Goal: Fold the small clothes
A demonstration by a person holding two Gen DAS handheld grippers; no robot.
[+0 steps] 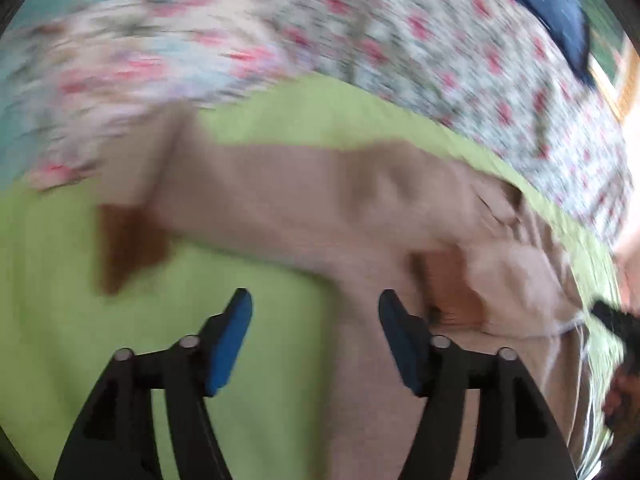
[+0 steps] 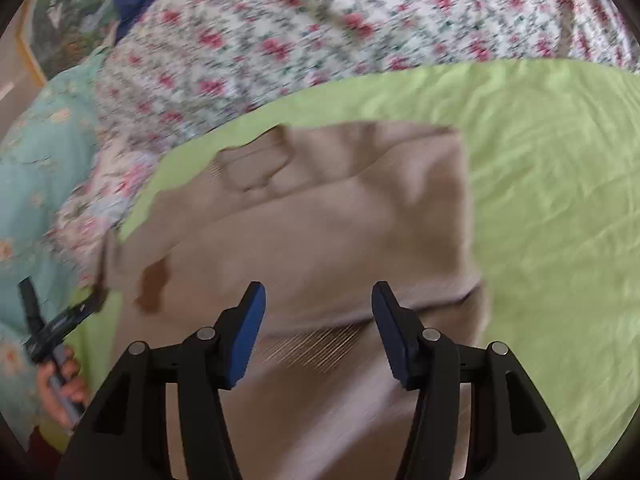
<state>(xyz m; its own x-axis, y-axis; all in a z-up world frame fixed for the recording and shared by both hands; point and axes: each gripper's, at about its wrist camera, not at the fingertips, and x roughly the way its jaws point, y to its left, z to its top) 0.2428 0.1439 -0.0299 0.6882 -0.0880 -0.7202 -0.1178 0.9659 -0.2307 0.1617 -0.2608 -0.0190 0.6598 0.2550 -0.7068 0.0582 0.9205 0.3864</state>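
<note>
One beige garment (image 2: 328,216), soft knit with ribbed trim and a brown patch, lies partly folded on the lime-green sheet (image 2: 552,184). In the right wrist view its long axis runs from upper centre down to the bottom of the frame. The right gripper (image 2: 318,320) hangs over it, jaws spread wide, holding nothing. The left gripper (image 1: 316,320) is equally wide and empty, above the garment's lower left edge. A floral bedspread (image 2: 304,32) fills the top.

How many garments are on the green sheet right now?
1: a beige garment lies partly folded on the green sheet, under both open grippers. Motion blur and folds could hide another.
</note>
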